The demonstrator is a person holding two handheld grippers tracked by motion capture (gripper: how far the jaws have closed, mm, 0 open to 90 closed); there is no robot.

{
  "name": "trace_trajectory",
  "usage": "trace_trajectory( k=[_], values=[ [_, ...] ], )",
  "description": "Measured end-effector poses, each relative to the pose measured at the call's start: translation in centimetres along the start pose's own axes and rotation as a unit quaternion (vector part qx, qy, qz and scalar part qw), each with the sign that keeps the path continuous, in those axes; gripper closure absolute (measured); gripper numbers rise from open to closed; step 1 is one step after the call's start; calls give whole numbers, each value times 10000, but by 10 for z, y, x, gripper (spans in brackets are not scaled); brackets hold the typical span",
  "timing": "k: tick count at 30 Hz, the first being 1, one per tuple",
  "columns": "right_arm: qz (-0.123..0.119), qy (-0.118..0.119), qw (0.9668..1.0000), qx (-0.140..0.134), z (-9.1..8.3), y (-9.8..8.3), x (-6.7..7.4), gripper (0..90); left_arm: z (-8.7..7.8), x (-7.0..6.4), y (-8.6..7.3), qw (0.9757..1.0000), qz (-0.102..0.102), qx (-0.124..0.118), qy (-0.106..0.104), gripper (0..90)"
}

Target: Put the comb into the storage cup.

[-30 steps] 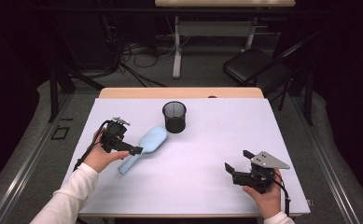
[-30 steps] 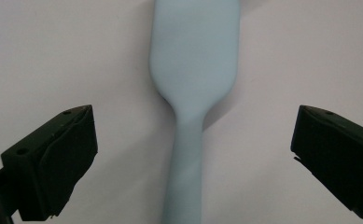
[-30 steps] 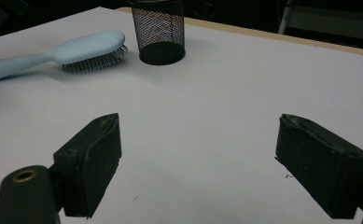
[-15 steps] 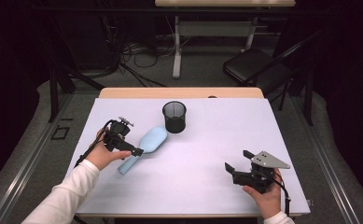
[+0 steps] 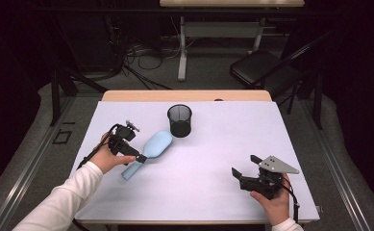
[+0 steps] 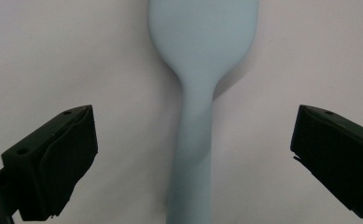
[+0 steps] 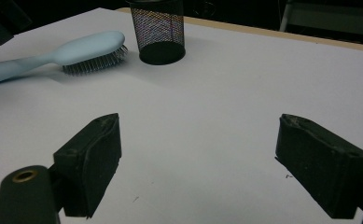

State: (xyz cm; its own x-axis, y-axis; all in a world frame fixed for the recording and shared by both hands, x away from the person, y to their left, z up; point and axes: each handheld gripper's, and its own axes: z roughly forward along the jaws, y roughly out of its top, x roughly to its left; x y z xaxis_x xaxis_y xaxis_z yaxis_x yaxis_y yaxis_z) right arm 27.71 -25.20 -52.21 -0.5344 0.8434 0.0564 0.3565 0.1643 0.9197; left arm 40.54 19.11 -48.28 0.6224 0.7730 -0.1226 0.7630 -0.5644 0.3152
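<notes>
Hairbrush (image 5: 148,151), pale blue, is lying bristles-down on the white tabletop (image 5: 208,192), left of centre, its oval head pointing toward the far side and its handle angling back toward the person's left hand (image 5: 106,158). Black mesh cup (image 5: 180,120) is standing upright just beyond the head of the brush; in the right tongs' own view the two are sitting very near each other, and contact cannot be told.

Left tongs (image 5: 139,158) are hovering over the handle, pointing down at it. In the left tongs' own view the handle (image 6: 193,154) is running straight up the middle between the two black jaws, which are standing wide apart with bare tabletop showing on either side of it; the pads are not touching the brush. Open, nothing gripped.

Right tongs (image 5: 237,174) are sitting low over the tabletop at the near right, well apart from the brush and the cup, held in the person's right hand (image 5: 271,202), the grey three-cornered plate on top. Their jaws are gaping too, with only white tabletop between them. Brush (image 7: 62,53) and cup (image 7: 159,30) are showing far off in that view.

A white sleeve (image 5: 64,202) is coming in from the lower left.
</notes>
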Motion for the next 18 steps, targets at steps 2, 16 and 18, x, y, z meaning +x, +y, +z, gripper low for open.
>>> trace_trajectory(
  k=[2,16,18],
  values=[
    [1,-2,10000,0,0,0,0,138,0,1,0,10000,-6,38,37,9],
    [14,2,10000,6,1,0,0,138,9,3,2,9995,-25,295,107,23],
    [28,1,10000,9,1,0,0,138,10,3,3,9995,-40,293,102,23]
  ],
)
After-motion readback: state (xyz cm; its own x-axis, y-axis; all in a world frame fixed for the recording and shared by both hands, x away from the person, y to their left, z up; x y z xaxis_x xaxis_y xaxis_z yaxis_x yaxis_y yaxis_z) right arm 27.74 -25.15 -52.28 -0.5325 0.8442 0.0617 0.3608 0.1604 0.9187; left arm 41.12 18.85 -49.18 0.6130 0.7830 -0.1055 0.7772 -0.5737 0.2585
